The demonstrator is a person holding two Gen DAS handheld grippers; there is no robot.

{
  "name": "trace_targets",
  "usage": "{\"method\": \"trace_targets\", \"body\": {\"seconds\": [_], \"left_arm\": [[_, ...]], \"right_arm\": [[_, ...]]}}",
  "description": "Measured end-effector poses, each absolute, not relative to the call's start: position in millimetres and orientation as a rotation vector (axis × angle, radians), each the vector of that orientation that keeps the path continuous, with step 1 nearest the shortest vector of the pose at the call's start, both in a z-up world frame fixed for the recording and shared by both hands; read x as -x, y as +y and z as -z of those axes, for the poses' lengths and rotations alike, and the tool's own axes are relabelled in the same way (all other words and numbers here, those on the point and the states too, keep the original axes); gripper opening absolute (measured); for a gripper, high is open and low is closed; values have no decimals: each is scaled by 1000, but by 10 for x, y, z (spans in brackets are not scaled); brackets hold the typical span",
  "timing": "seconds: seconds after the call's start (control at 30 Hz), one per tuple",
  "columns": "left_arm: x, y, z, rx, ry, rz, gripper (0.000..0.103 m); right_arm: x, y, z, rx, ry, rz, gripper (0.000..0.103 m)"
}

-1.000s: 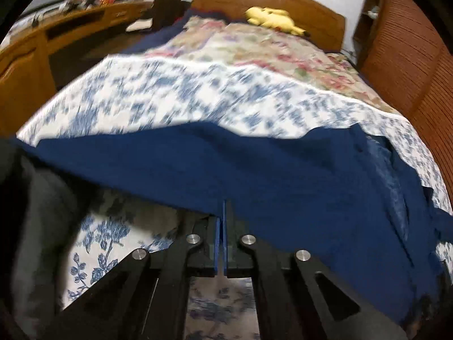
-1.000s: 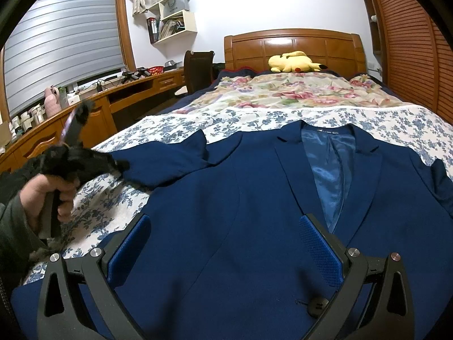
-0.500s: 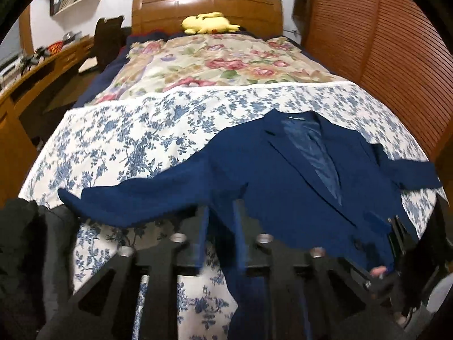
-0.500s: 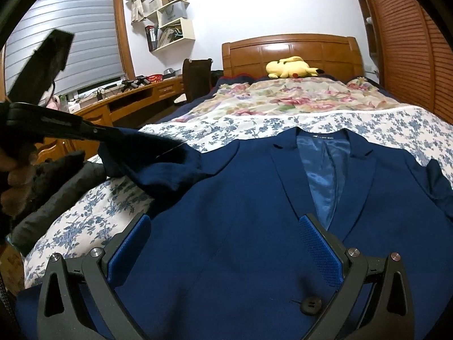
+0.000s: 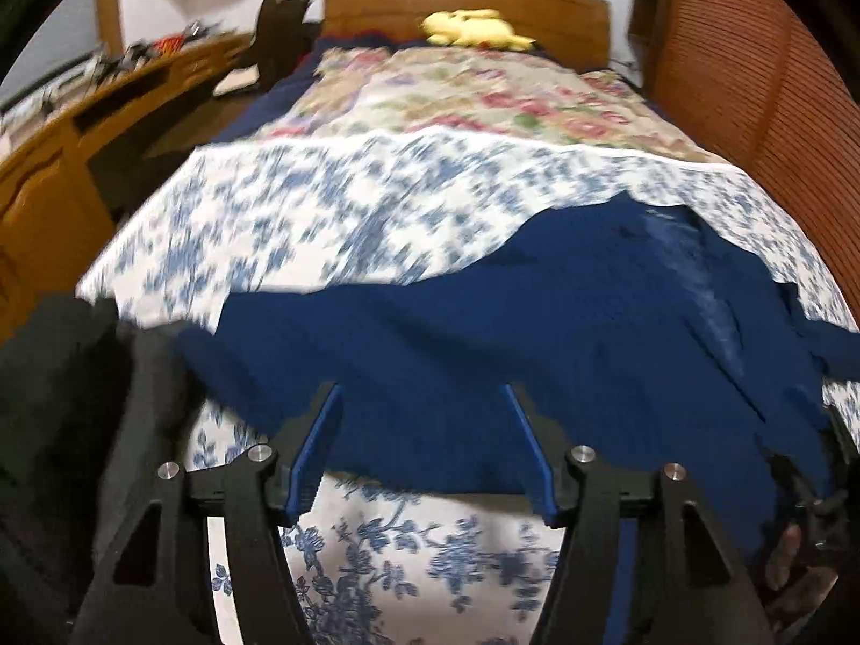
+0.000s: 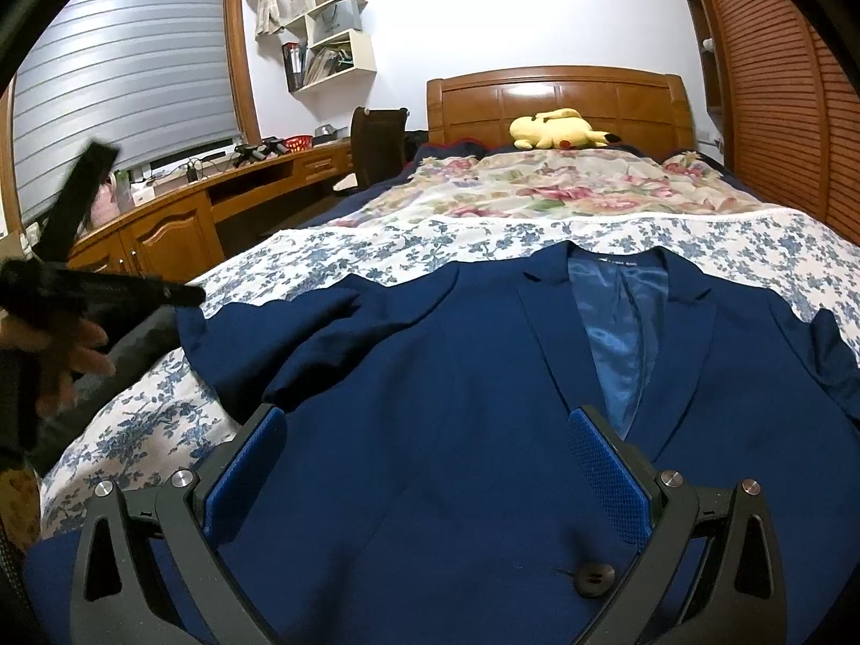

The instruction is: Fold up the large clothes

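A navy suit jacket [image 6: 457, 376] lies front-up on the blue-flowered bedsheet [image 6: 376, 252], lapels and shiny lining towards the headboard. Its left sleeve [image 6: 317, 322] lies folded in over the jacket's left front. My left gripper [image 5: 422, 430] hovers over the jacket's near left edge; its jaws are opening and the blue pads press on nothing. In the right wrist view a hand holds the left gripper [image 6: 177, 294] just left of that sleeve. My right gripper [image 6: 430, 462] stands open above the jacket's lower front near a black button [image 6: 594, 579].
A yellow plush toy [image 6: 559, 129] rests by the wooden headboard [image 6: 553, 91] on a pink-flowered quilt [image 6: 537, 188]. A wooden desk [image 6: 177, 215] and a chair [image 6: 376, 145] line the left side. Louvred doors [image 6: 779, 107] close the right. Dark clothing [image 5: 59, 403] lies at the bed's left edge.
The left gripper, shut on the sleeve a second ago, carried it in towards the jacket, then opened and let it drop onto the jacket's left front. The right gripper stayed put.
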State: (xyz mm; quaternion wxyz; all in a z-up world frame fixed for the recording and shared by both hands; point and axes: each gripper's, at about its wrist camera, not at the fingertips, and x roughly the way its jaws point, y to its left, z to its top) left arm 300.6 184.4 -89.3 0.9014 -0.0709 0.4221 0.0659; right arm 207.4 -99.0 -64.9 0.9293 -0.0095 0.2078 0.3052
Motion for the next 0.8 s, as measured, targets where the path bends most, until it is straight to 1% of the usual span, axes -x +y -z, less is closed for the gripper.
{"method": "trace_targets", "body": {"seconds": [0.1,0.27,0.43,0.57,0.8], "left_arm": [[-2976,1930,1114,165,903,-161,62],[-2987,2073,1332,190,919,-220,62],[-3032,2242,1384,253,886,-258,62],[-3050,2343,1462,306,906,-270,62],[-2983,2399,1561,307,929,-297,61]], "right_arm": [[-2070,-987,649,24,429,-627,103],[-2060,-967,648,33,428,-628,103],[-2059,-982,648,24,427,-625,103],[-2070,-975,656,23,432,-626,103],[-2063,-970,655,31,428,-627,103]]}}
